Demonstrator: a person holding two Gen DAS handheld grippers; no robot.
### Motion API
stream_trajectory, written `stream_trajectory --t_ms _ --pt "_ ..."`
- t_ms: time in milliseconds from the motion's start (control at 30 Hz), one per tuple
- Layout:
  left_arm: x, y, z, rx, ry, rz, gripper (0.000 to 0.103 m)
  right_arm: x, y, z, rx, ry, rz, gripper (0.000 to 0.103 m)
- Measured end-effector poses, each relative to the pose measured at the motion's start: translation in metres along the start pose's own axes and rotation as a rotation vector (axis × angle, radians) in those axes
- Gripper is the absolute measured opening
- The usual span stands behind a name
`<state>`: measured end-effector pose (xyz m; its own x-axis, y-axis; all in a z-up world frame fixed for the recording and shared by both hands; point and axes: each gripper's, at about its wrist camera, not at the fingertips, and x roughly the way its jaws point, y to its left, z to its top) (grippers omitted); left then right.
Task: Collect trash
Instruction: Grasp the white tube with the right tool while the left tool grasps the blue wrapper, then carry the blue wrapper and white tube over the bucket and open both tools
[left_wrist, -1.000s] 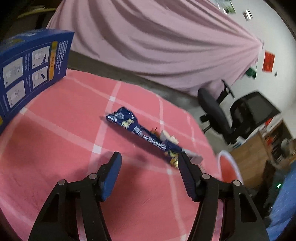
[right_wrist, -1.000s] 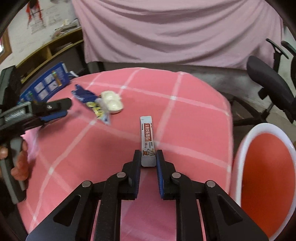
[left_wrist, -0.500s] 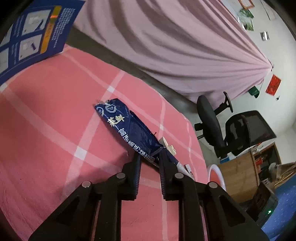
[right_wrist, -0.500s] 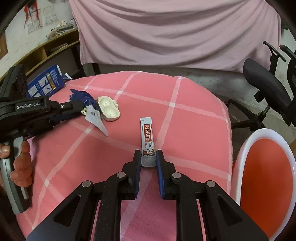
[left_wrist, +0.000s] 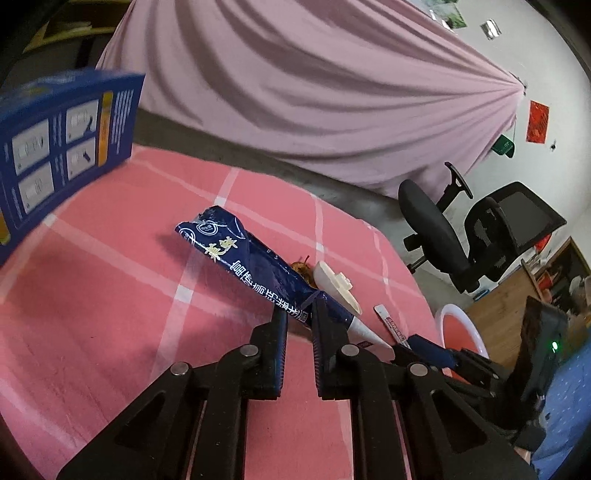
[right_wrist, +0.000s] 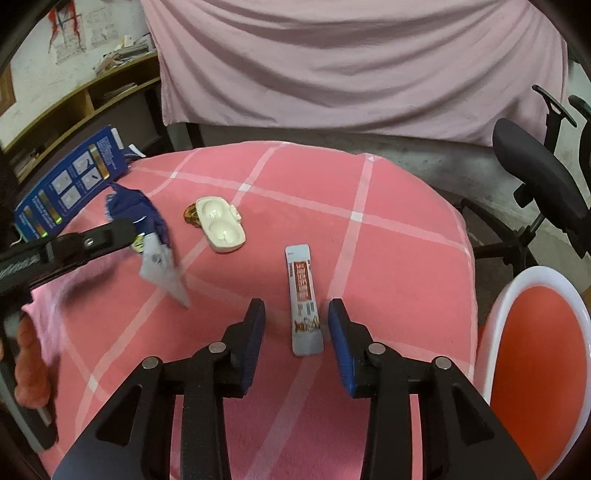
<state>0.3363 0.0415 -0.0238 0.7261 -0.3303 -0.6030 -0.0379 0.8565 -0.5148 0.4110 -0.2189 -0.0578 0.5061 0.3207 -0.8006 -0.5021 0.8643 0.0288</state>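
Two handheld grippers work over a round table (right_wrist: 388, 192) draped in a pink cloth with pale check lines, in front of a pink curtain (right_wrist: 351, 62). An orange bin with a white rim (right_wrist: 539, 354) stands at the table's right edge, beside the right gripper, and black office chairs (left_wrist: 461, 236) sit beyond it. A blue printed box (left_wrist: 62, 147) stands on the far left of the table.

The left gripper (left_wrist: 300, 317) is clamped on a long blue snack wrapper (left_wrist: 255, 266), its fingers pinching the wrapper near its silver, pointed end while the wider blue end angles up and away to the left. In the right wrist view the wrapper's silver tail (right_wrist: 162, 273) hangs down below the left gripper's fingers, clear of the cloth.

The right gripper (right_wrist: 297, 328) hangs with its blue-padded fingers spread wide on either side of a narrow grey and red sachet (right_wrist: 303, 299). The sachet lies flat on the cloth, its near end between the two fingertips and touching neither, its far end pointing away toward the table's middle.

A cream plastic tray with two round hollows (right_wrist: 220, 229) lies on the cloth between the wrapper and the sachet, and a small brown scrap (right_wrist: 191, 215) rests against its left side, too small to identify.
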Motion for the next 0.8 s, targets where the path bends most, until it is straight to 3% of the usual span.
stream_trajectory --t_ms 33,67,300,800 --pt "0.0 -0.004 -0.003 0.011 -0.008 0.004 0.009 0.001 0.0 0.0 0.006 0.002 -0.005 0.017" --pt "-0.003 -0.007 -0.005 0.024 -0.017 0.009 0.009 0.0 -0.001 0.0 0.012 0.0 -0.009 0.013" --pt "-0.029 -0.028 -0.029 0.135 -0.127 0.061 0.005 -0.023 -0.007 -0.01 0.057 -0.094 0.042 0.012" --pt "-0.078 -0.106 -0.1 0.421 -0.468 0.13 0.004 -0.145 0.006 -0.058 -0.036 -0.679 0.08 0.012"
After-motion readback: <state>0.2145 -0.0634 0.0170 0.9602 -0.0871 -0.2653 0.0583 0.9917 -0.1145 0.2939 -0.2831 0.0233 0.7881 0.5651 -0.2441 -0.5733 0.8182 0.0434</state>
